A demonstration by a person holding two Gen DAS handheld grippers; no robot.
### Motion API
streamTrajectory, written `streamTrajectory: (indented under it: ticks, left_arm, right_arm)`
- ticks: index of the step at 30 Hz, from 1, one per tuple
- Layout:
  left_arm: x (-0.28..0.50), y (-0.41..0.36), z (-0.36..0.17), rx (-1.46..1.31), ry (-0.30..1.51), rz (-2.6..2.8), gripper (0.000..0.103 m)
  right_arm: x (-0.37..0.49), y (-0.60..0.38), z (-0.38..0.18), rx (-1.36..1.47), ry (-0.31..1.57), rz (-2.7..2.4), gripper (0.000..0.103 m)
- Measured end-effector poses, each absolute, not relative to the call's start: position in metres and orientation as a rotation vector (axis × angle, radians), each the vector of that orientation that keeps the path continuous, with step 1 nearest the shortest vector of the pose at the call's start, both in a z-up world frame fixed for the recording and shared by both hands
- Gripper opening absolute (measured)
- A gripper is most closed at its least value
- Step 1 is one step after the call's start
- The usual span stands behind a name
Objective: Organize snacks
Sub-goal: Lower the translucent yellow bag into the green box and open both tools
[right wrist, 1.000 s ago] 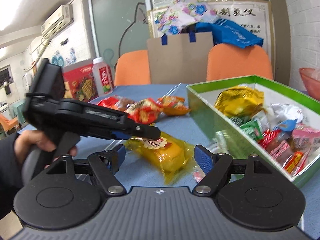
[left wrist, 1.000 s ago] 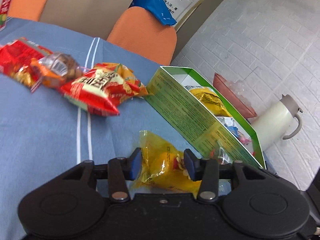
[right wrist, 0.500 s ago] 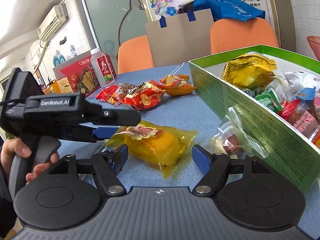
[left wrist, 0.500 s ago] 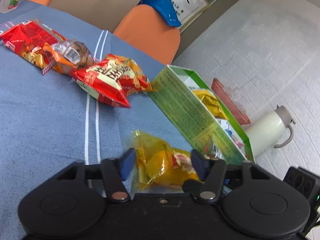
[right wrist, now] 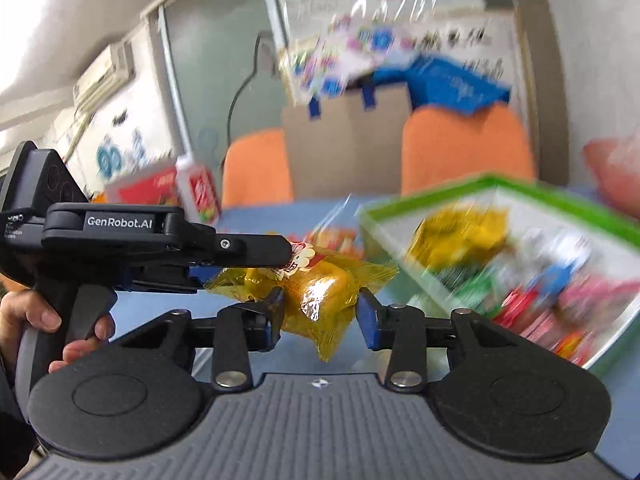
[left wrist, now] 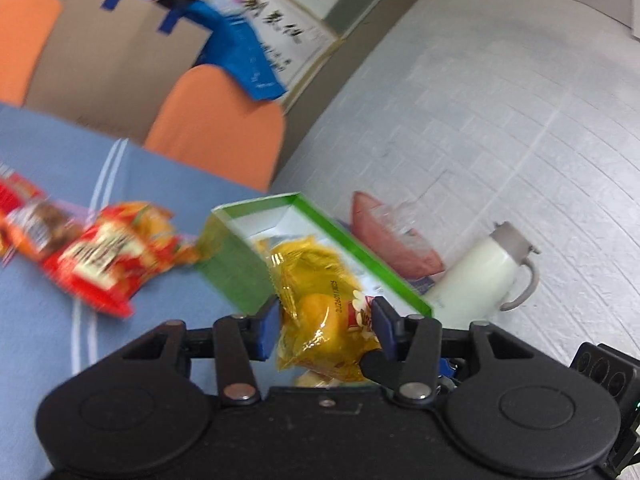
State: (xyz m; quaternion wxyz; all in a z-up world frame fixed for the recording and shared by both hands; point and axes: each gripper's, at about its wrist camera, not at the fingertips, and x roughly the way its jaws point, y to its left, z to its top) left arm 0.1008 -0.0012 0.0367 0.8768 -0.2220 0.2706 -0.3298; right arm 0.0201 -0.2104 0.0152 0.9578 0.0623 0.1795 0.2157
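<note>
Both grippers are shut on one yellow snack packet. In the left wrist view the left gripper (left wrist: 325,326) clamps the yellow packet (left wrist: 320,304), which hangs in the air in front of the green box (left wrist: 236,264). In the right wrist view the right gripper (right wrist: 322,314) clamps the same packet (right wrist: 320,296) from the side, with the left gripper's body (right wrist: 168,240) on its left end. The green box (right wrist: 500,192) lies to the right and holds another yellow packet (right wrist: 460,240) and several small snacks.
Red and orange snack packets (left wrist: 108,256) lie on the blue tablecloth (left wrist: 40,340) to the left. A white jug (left wrist: 480,276) and a pink bowl (left wrist: 392,240) stand behind the box. Orange chairs (left wrist: 216,128), a cardboard sheet and a red carton (right wrist: 148,188) stand behind the table.
The yellow packet lay on the cloth with both grippers open around it. Both grippers have shut on it and lifted it off the table, towards the green box.
</note>
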Motion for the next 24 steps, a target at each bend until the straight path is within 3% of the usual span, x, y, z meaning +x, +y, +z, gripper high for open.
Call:
streamTrajectory:
  ticks: [14, 24]
  left_arm:
    - [0.158, -0.12, 0.052, -0.381, 0.578, -0.89, 0.054]
    - [0.193, -0.159, 0.037, -0.355, 0.643, -0.918, 0.055]
  right_arm:
    - [0.034, -0.297, 0.026, 0.184, 0.272, 0.19, 0.068]
    - [0.052, -0.33, 0.01, 0.229, 0.297, 0.113, 0.068]
